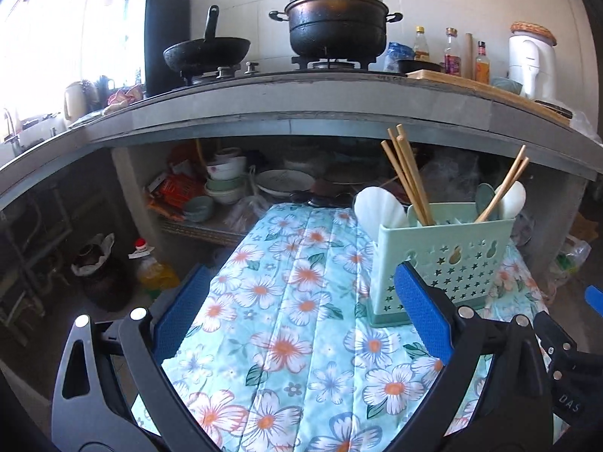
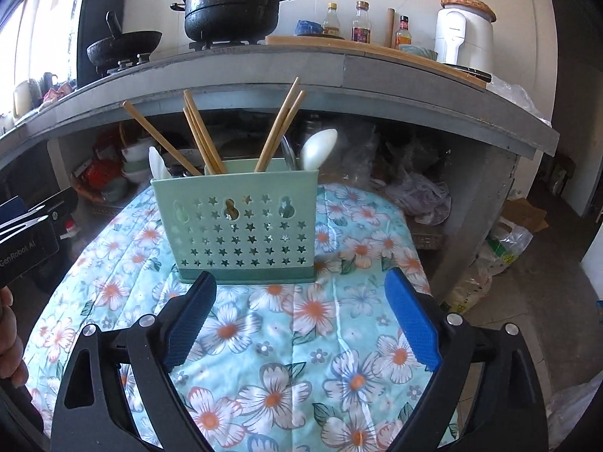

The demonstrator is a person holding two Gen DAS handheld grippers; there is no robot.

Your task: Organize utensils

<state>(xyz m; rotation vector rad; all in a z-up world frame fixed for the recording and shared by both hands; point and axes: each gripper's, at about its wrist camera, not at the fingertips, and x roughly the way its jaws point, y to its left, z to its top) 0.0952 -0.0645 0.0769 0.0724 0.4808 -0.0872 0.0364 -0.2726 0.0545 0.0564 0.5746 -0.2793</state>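
Grippers [image 2: 301,314] of both hands stood with their blue pads spread wide and nothing between them. The right gripper faced the green holder [image 2: 233,226] squarely, its pads [image 2: 412,320] just short of the holder's base and apart from it; this head-on placement appeared to suit a reach toward the holder's contents or a withdrawal from them, though the frames did not settle which. The left gripper [image 1: 301,324] hung over bare cloth with the holder off to its right, its right pad [image 1: 422,316] overlapping the holder's near corner in view only; whether it touched could not be told. It was probably kept idle there so as not to crowd the other hand.

The holder stood upright on the flowered cloth [image 2: 301,358], toward the far side of the table. Wooden chopsticks [image 2: 199,139] leaned out of it in two bundles, one left and one right [image 2: 280,128], their tips down in the compartments so that they fanned outward. White spoons [image 2: 318,148] stood bowl-up beside them, one at the left end [image 2: 156,164]. No loose utensil was visible on the cloth, which suggested the sorting was at or near its end.

Behind the table ran a grey counter [image 1: 301,113] bearing a black pot [image 1: 335,19] and a wok [image 1: 207,52].
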